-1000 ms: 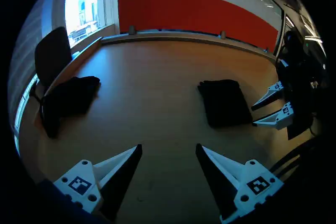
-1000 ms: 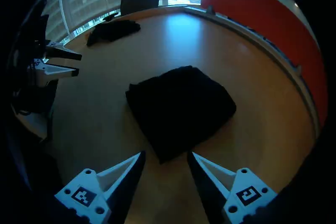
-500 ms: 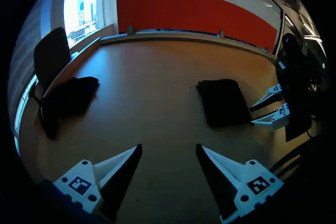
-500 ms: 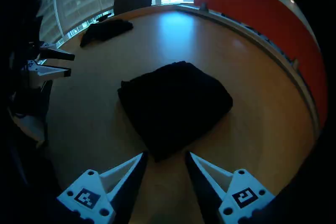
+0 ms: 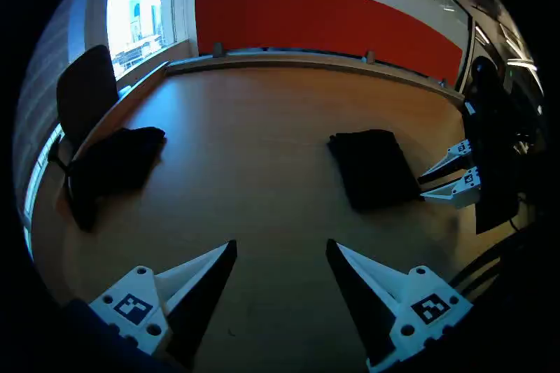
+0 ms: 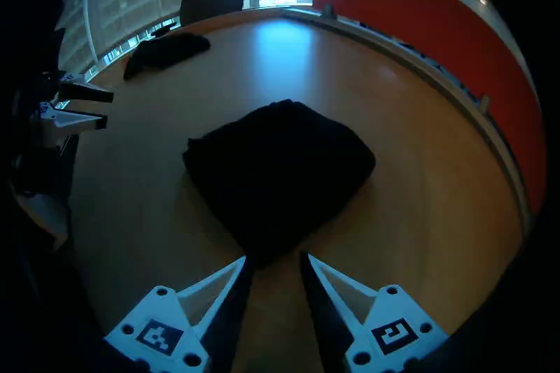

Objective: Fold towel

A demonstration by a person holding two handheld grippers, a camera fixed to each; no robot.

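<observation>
A folded black towel (image 6: 276,170) lies flat on the wooden table (image 6: 420,184). My right gripper (image 6: 274,258) hovers low at the towel's near corner, fingers open with a narrow gap, and the corner's tip reaches just between the fingertips. In the left gripper view the same towel (image 5: 371,166) sits to the right, with the right gripper (image 5: 428,187) at its right edge. My left gripper (image 5: 280,245) stands wide open over bare table, well short of the towel, nothing between its fingers. The right gripper view catches the left gripper (image 6: 101,109) far off at the left.
A second dark cloth heap (image 5: 115,159) lies near the table's left edge, by a black office chair (image 5: 84,89). A red partition (image 5: 322,23) runs along the table's far side. A person's dark sleeve (image 5: 497,142) is behind the right gripper.
My right gripper has crept forward to the towel's near corner and its fingers have narrowed somewhat. The left gripper has stayed in place.
</observation>
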